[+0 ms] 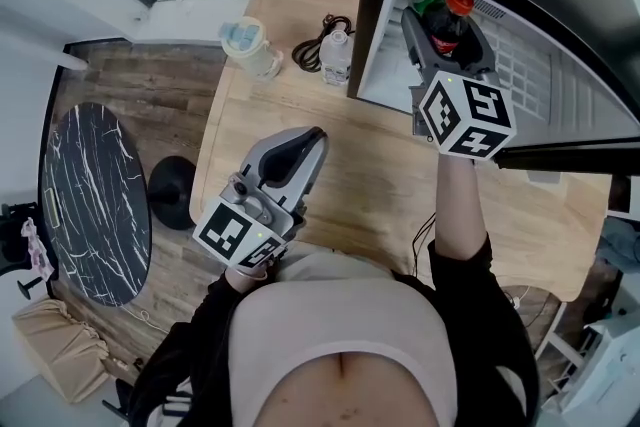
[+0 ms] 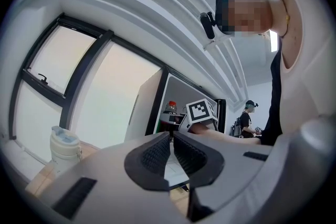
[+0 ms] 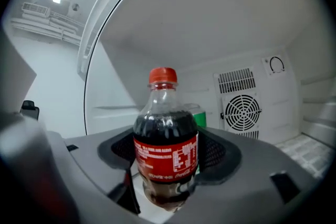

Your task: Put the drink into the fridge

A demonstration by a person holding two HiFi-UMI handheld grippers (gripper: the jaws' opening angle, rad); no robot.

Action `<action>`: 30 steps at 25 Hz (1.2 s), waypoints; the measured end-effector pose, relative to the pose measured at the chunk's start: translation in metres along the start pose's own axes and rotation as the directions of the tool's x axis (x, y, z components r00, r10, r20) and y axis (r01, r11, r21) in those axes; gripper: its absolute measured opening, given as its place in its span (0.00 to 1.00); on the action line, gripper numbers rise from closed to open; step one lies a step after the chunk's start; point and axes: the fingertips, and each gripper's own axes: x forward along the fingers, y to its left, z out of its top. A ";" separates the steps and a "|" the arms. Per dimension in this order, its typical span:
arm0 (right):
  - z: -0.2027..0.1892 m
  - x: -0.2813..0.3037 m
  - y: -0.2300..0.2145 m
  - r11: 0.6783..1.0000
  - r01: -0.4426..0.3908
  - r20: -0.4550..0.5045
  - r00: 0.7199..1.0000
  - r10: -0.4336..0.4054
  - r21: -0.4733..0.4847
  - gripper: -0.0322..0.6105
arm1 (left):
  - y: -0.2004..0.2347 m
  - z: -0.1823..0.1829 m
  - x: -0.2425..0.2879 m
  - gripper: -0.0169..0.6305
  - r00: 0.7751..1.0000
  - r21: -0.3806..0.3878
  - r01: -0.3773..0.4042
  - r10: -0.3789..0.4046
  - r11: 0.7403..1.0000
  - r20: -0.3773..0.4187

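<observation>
Cola bottle (image 3: 165, 144) stands upright inside the fridge (image 3: 252, 65), clamped at its label between the fingers (image 3: 215, 153) of the right gripper (image 3: 167, 168). Left gripper (image 2: 172, 150), outside the fridge: fingers together, holding nothing.

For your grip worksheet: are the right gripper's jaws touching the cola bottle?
Touching. The right gripper view shows the right gripper clamping the cola bottle between its jaws.

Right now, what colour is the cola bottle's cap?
Red cap, best in the right gripper view.
</observation>
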 end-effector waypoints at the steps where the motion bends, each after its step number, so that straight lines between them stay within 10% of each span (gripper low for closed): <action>1: 0.000 0.001 -0.001 1.000 0.007 0.006 1.000 -0.007 -0.004 0.56 | 0.000 0.000 0.000 0.07 1.000 -0.001 -0.001 0.001 1.000 0.000; 30: 0.007 -0.024 0.010 0.993 0.078 0.116 0.991 -0.068 -0.088 0.58 | -0.005 0.001 0.004 0.07 1.000 0.013 0.026 -0.026 1.000 -0.004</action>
